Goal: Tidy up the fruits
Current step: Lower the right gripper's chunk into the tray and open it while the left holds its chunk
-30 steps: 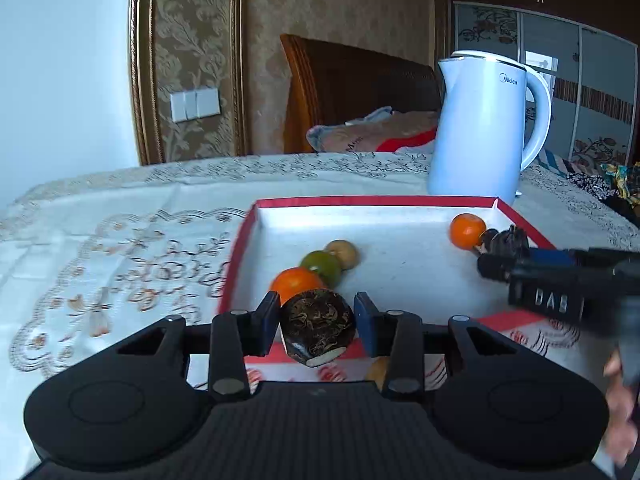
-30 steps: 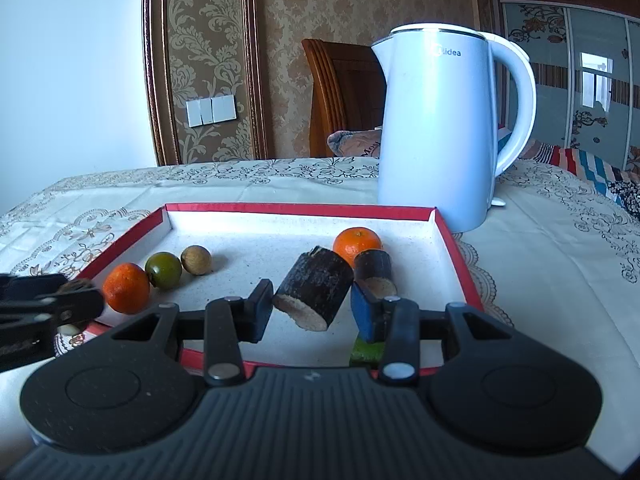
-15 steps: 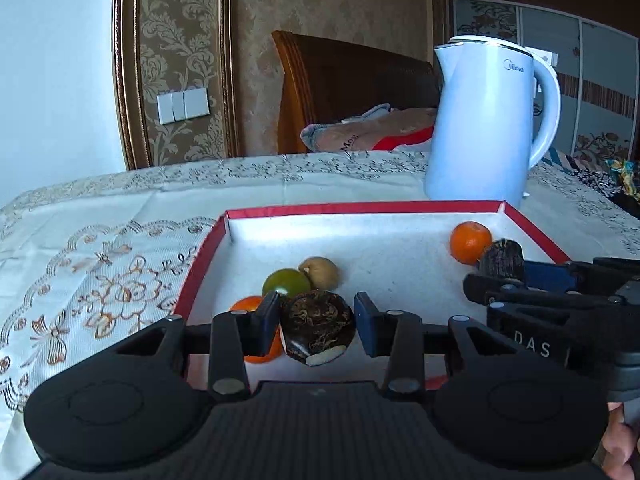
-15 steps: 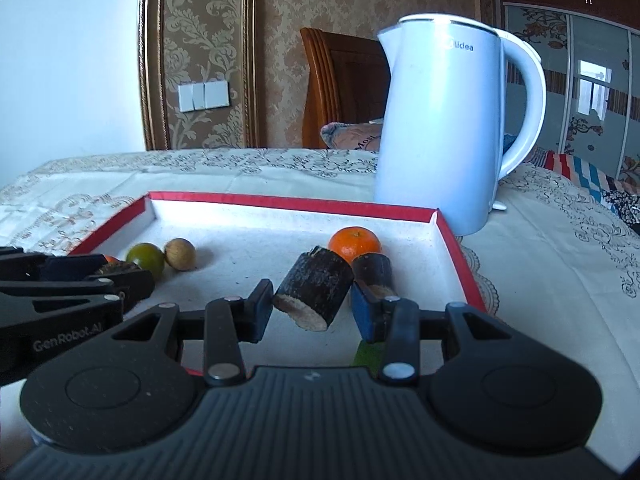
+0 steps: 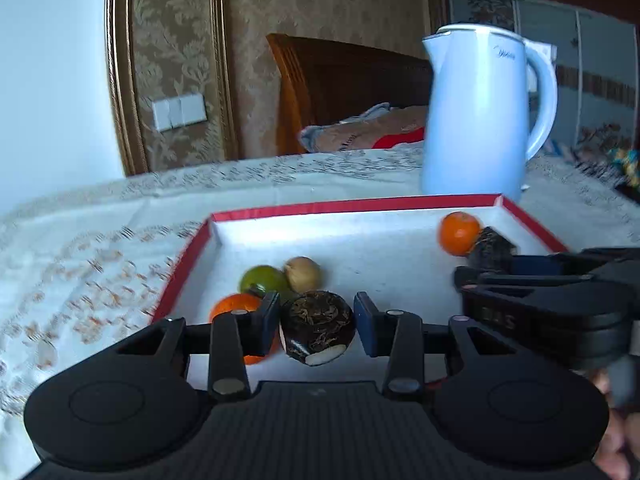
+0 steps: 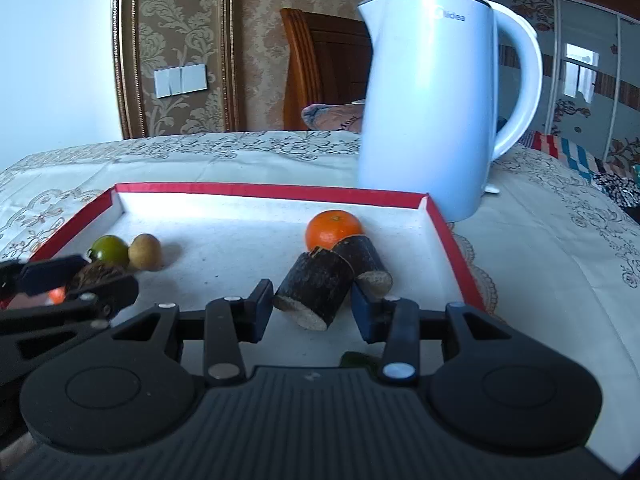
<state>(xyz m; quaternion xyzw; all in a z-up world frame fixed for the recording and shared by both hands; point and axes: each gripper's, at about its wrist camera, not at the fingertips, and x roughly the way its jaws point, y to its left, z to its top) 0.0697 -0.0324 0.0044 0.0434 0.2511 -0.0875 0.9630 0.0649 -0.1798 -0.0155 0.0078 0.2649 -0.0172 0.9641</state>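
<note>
Left wrist view: the left gripper [image 5: 316, 322] is clamped on a dark round chunk [image 5: 318, 326] at lower centre, held over the near part of the red-rimmed tray [image 5: 352, 204]. Just behind it lie an orange [image 5: 236, 308], a green fruit [image 5: 264, 280] and a small brown fruit [image 5: 303, 274]. I'd worry the chunk gets set down on that orange and sends it rolling (the left finger already hides half of it). Compared with a second ago, the tray rim has dropped out of sight beneath the gripper and the fruits sit closer in.

Right wrist view: the right gripper [image 6: 312, 300] is clamped on a dark cane piece [image 6: 316, 290], tilted, cut end toward the camera, at centre frame. Directly behind it a second cane piece [image 6: 364, 258] lies touching another orange [image 6: 334, 229]. A careless release could knock both toward the right wall. The kettle [image 6: 432, 100] stands beyond the far right corner, a bump risk too. Since the earlier frame the tray has spread wider in view, and the left gripper has crept in at lower left.
</note>
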